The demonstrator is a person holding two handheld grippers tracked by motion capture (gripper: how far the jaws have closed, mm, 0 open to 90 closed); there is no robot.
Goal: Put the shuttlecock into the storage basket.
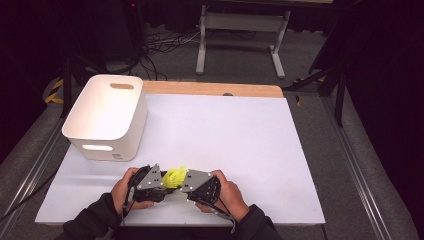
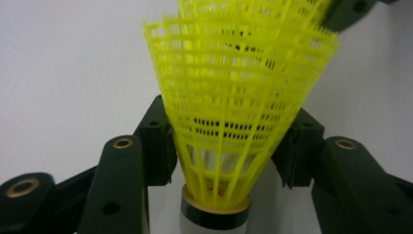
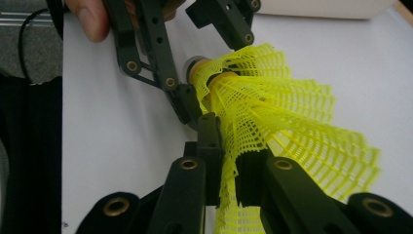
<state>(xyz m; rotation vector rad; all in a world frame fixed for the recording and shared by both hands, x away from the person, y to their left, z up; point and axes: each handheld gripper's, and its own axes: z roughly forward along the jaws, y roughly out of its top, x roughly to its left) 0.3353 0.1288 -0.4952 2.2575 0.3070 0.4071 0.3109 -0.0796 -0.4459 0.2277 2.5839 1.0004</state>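
Currently both grippers clamp nested yellow plastic mesh shuttlecocks (image 1: 174, 177) near the desk's front edge: left gripper (image 2: 229, 146) squeezes the lower skirt, right gripper (image 3: 233, 161) pinches the skirt rim. Light, springy, crushable; grip gently near the cork.

Bin (image 1: 107, 117) on the surface (image 1: 240, 145) at its far left, two nested shuttlecocks (image 1: 174, 177) at the near edge between the left gripper (image 1: 159, 181) and right gripper (image 1: 186, 182), hands just outside, bin well apart behind them.
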